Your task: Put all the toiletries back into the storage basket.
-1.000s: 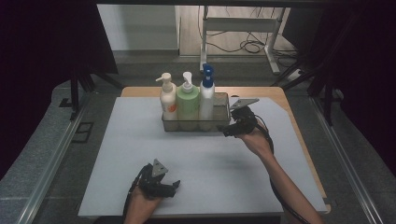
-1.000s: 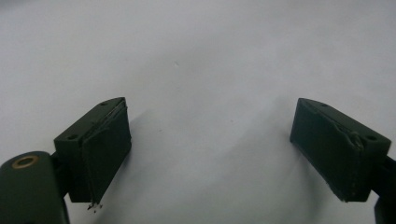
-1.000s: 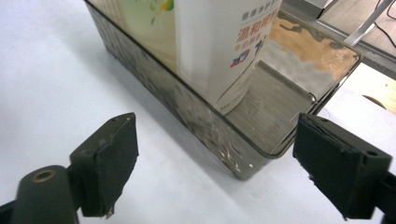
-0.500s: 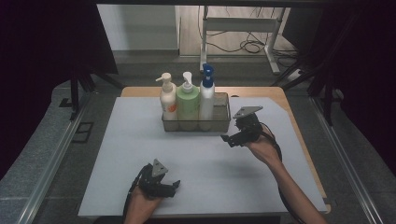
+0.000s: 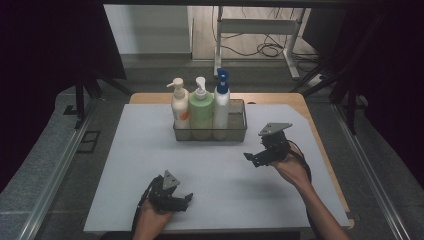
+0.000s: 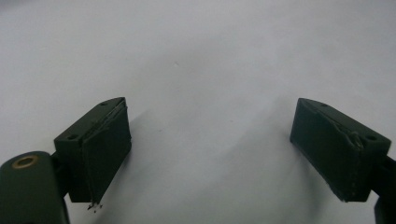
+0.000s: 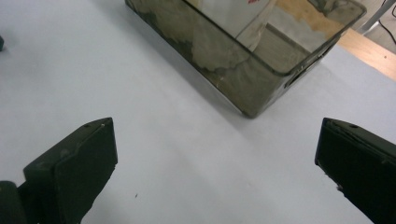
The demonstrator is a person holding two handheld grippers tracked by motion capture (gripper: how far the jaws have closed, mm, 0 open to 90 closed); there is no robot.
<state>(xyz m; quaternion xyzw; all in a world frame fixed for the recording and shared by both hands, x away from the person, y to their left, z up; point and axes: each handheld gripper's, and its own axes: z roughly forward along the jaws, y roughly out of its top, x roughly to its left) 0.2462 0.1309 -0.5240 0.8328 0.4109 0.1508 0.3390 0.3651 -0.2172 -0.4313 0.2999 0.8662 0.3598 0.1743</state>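
Fingers of the right gripper are being held spread and empty; the bottle basket is lying just ahead, nearer than to the left gripper.

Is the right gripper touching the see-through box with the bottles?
Apart. The right gripper view shows white table between the right gripper and the clear smoky plastic box.

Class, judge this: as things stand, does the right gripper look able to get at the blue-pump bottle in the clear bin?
Probably yes. The right gripper is open and empty, with bare mat toward the clear bin. The blue-pump bottle stands nearest that side, its top free above the rim.
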